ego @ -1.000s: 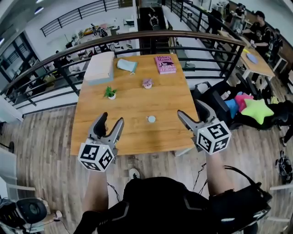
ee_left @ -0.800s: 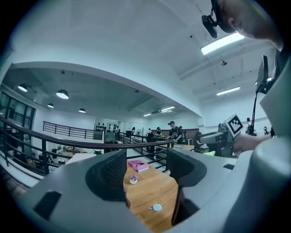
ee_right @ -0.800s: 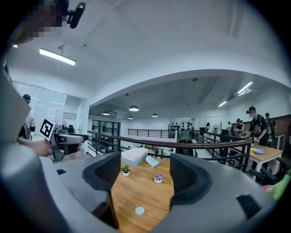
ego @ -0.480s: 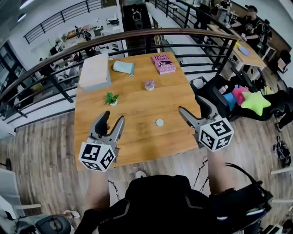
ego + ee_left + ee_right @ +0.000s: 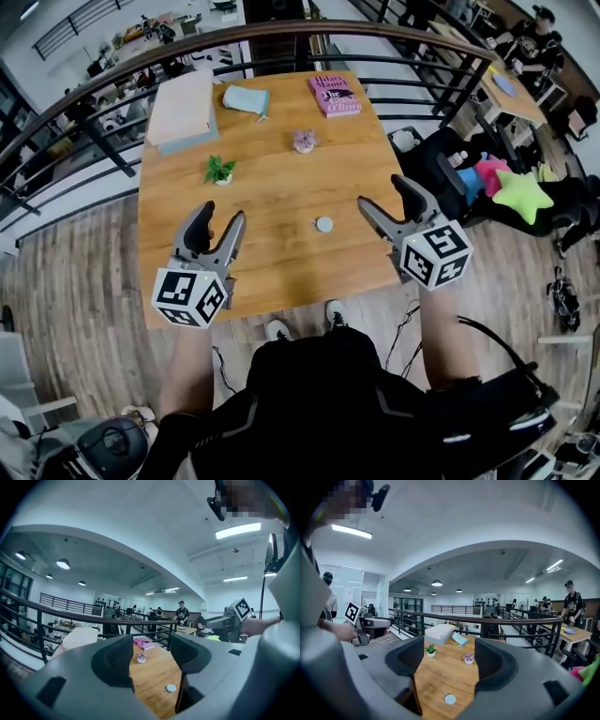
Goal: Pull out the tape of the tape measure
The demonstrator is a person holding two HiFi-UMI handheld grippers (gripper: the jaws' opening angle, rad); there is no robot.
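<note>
My left tool (image 5: pixel 218 217) hangs over the near left part of the worktop (image 5: pixel 272 192), clear of the wood. Its jaws stand wide apart, having just been closing a little. The left gripper view shows nothing between them, only bare wood further off. Beyond it stand a small potted plant (image 5: pixel 219 170) and, at the far left corner, a flat white box (image 5: pixel 183 111); neither concerns me.

The tape measure (image 5: pixel 323 224) lies flat in the near half of the worktop, between my two tools, ahead of both and touched by neither. It is a small, pale, round case. In the left gripper view a tiny nub shows at its edge, perhaps the tape's tab, but it is too small for me to be sure.

I judge it light, hard and smooth, so it would skate across the wood if nudged from one side. I would pinch the case squarely across its round rim with one tool and take the tab with the other. The tape should be thin and springy, likely to snap back if the pads slip, so the pull wants to be straight.

My right tool (image 5: pixel 382 192) hovers over the near right edge, jaws likewise wide apart and empty. The right gripper view looks between them to the tape measure.
</note>
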